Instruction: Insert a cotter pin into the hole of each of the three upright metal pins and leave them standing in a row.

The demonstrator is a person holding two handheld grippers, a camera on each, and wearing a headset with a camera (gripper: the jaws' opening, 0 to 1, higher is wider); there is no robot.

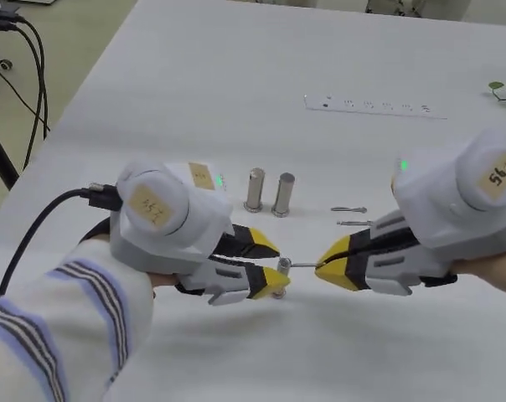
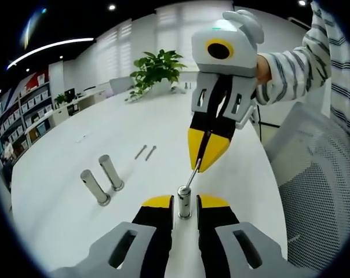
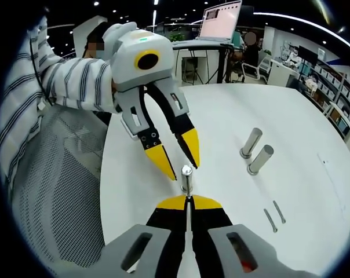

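Nearest the person, the left gripper (image 1: 281,266) has its yellow-tipped fingers (image 2: 157,202) spread to either side of a smooth, cylindrical metal pin (image 2: 185,200). The pin stands upright on the matte white table (image 1: 236,352) between them, with a narrow gap on each side. The right gripper (image 1: 320,268) pinches a thin wire cotter pin (image 1: 302,265) in its closed fingers, its free end at the pin's head. Beyond, a second metal pin (image 1: 255,189) and third metal pin (image 1: 284,194) stand side by side. Two spare cotter pins (image 1: 348,209) lie flat to their right, and a white power strip (image 1: 374,105) lies farthest.

Striped sleeve (image 1: 52,331), yellow-tipped fingers (image 1: 266,288), black cable (image 1: 69,198)
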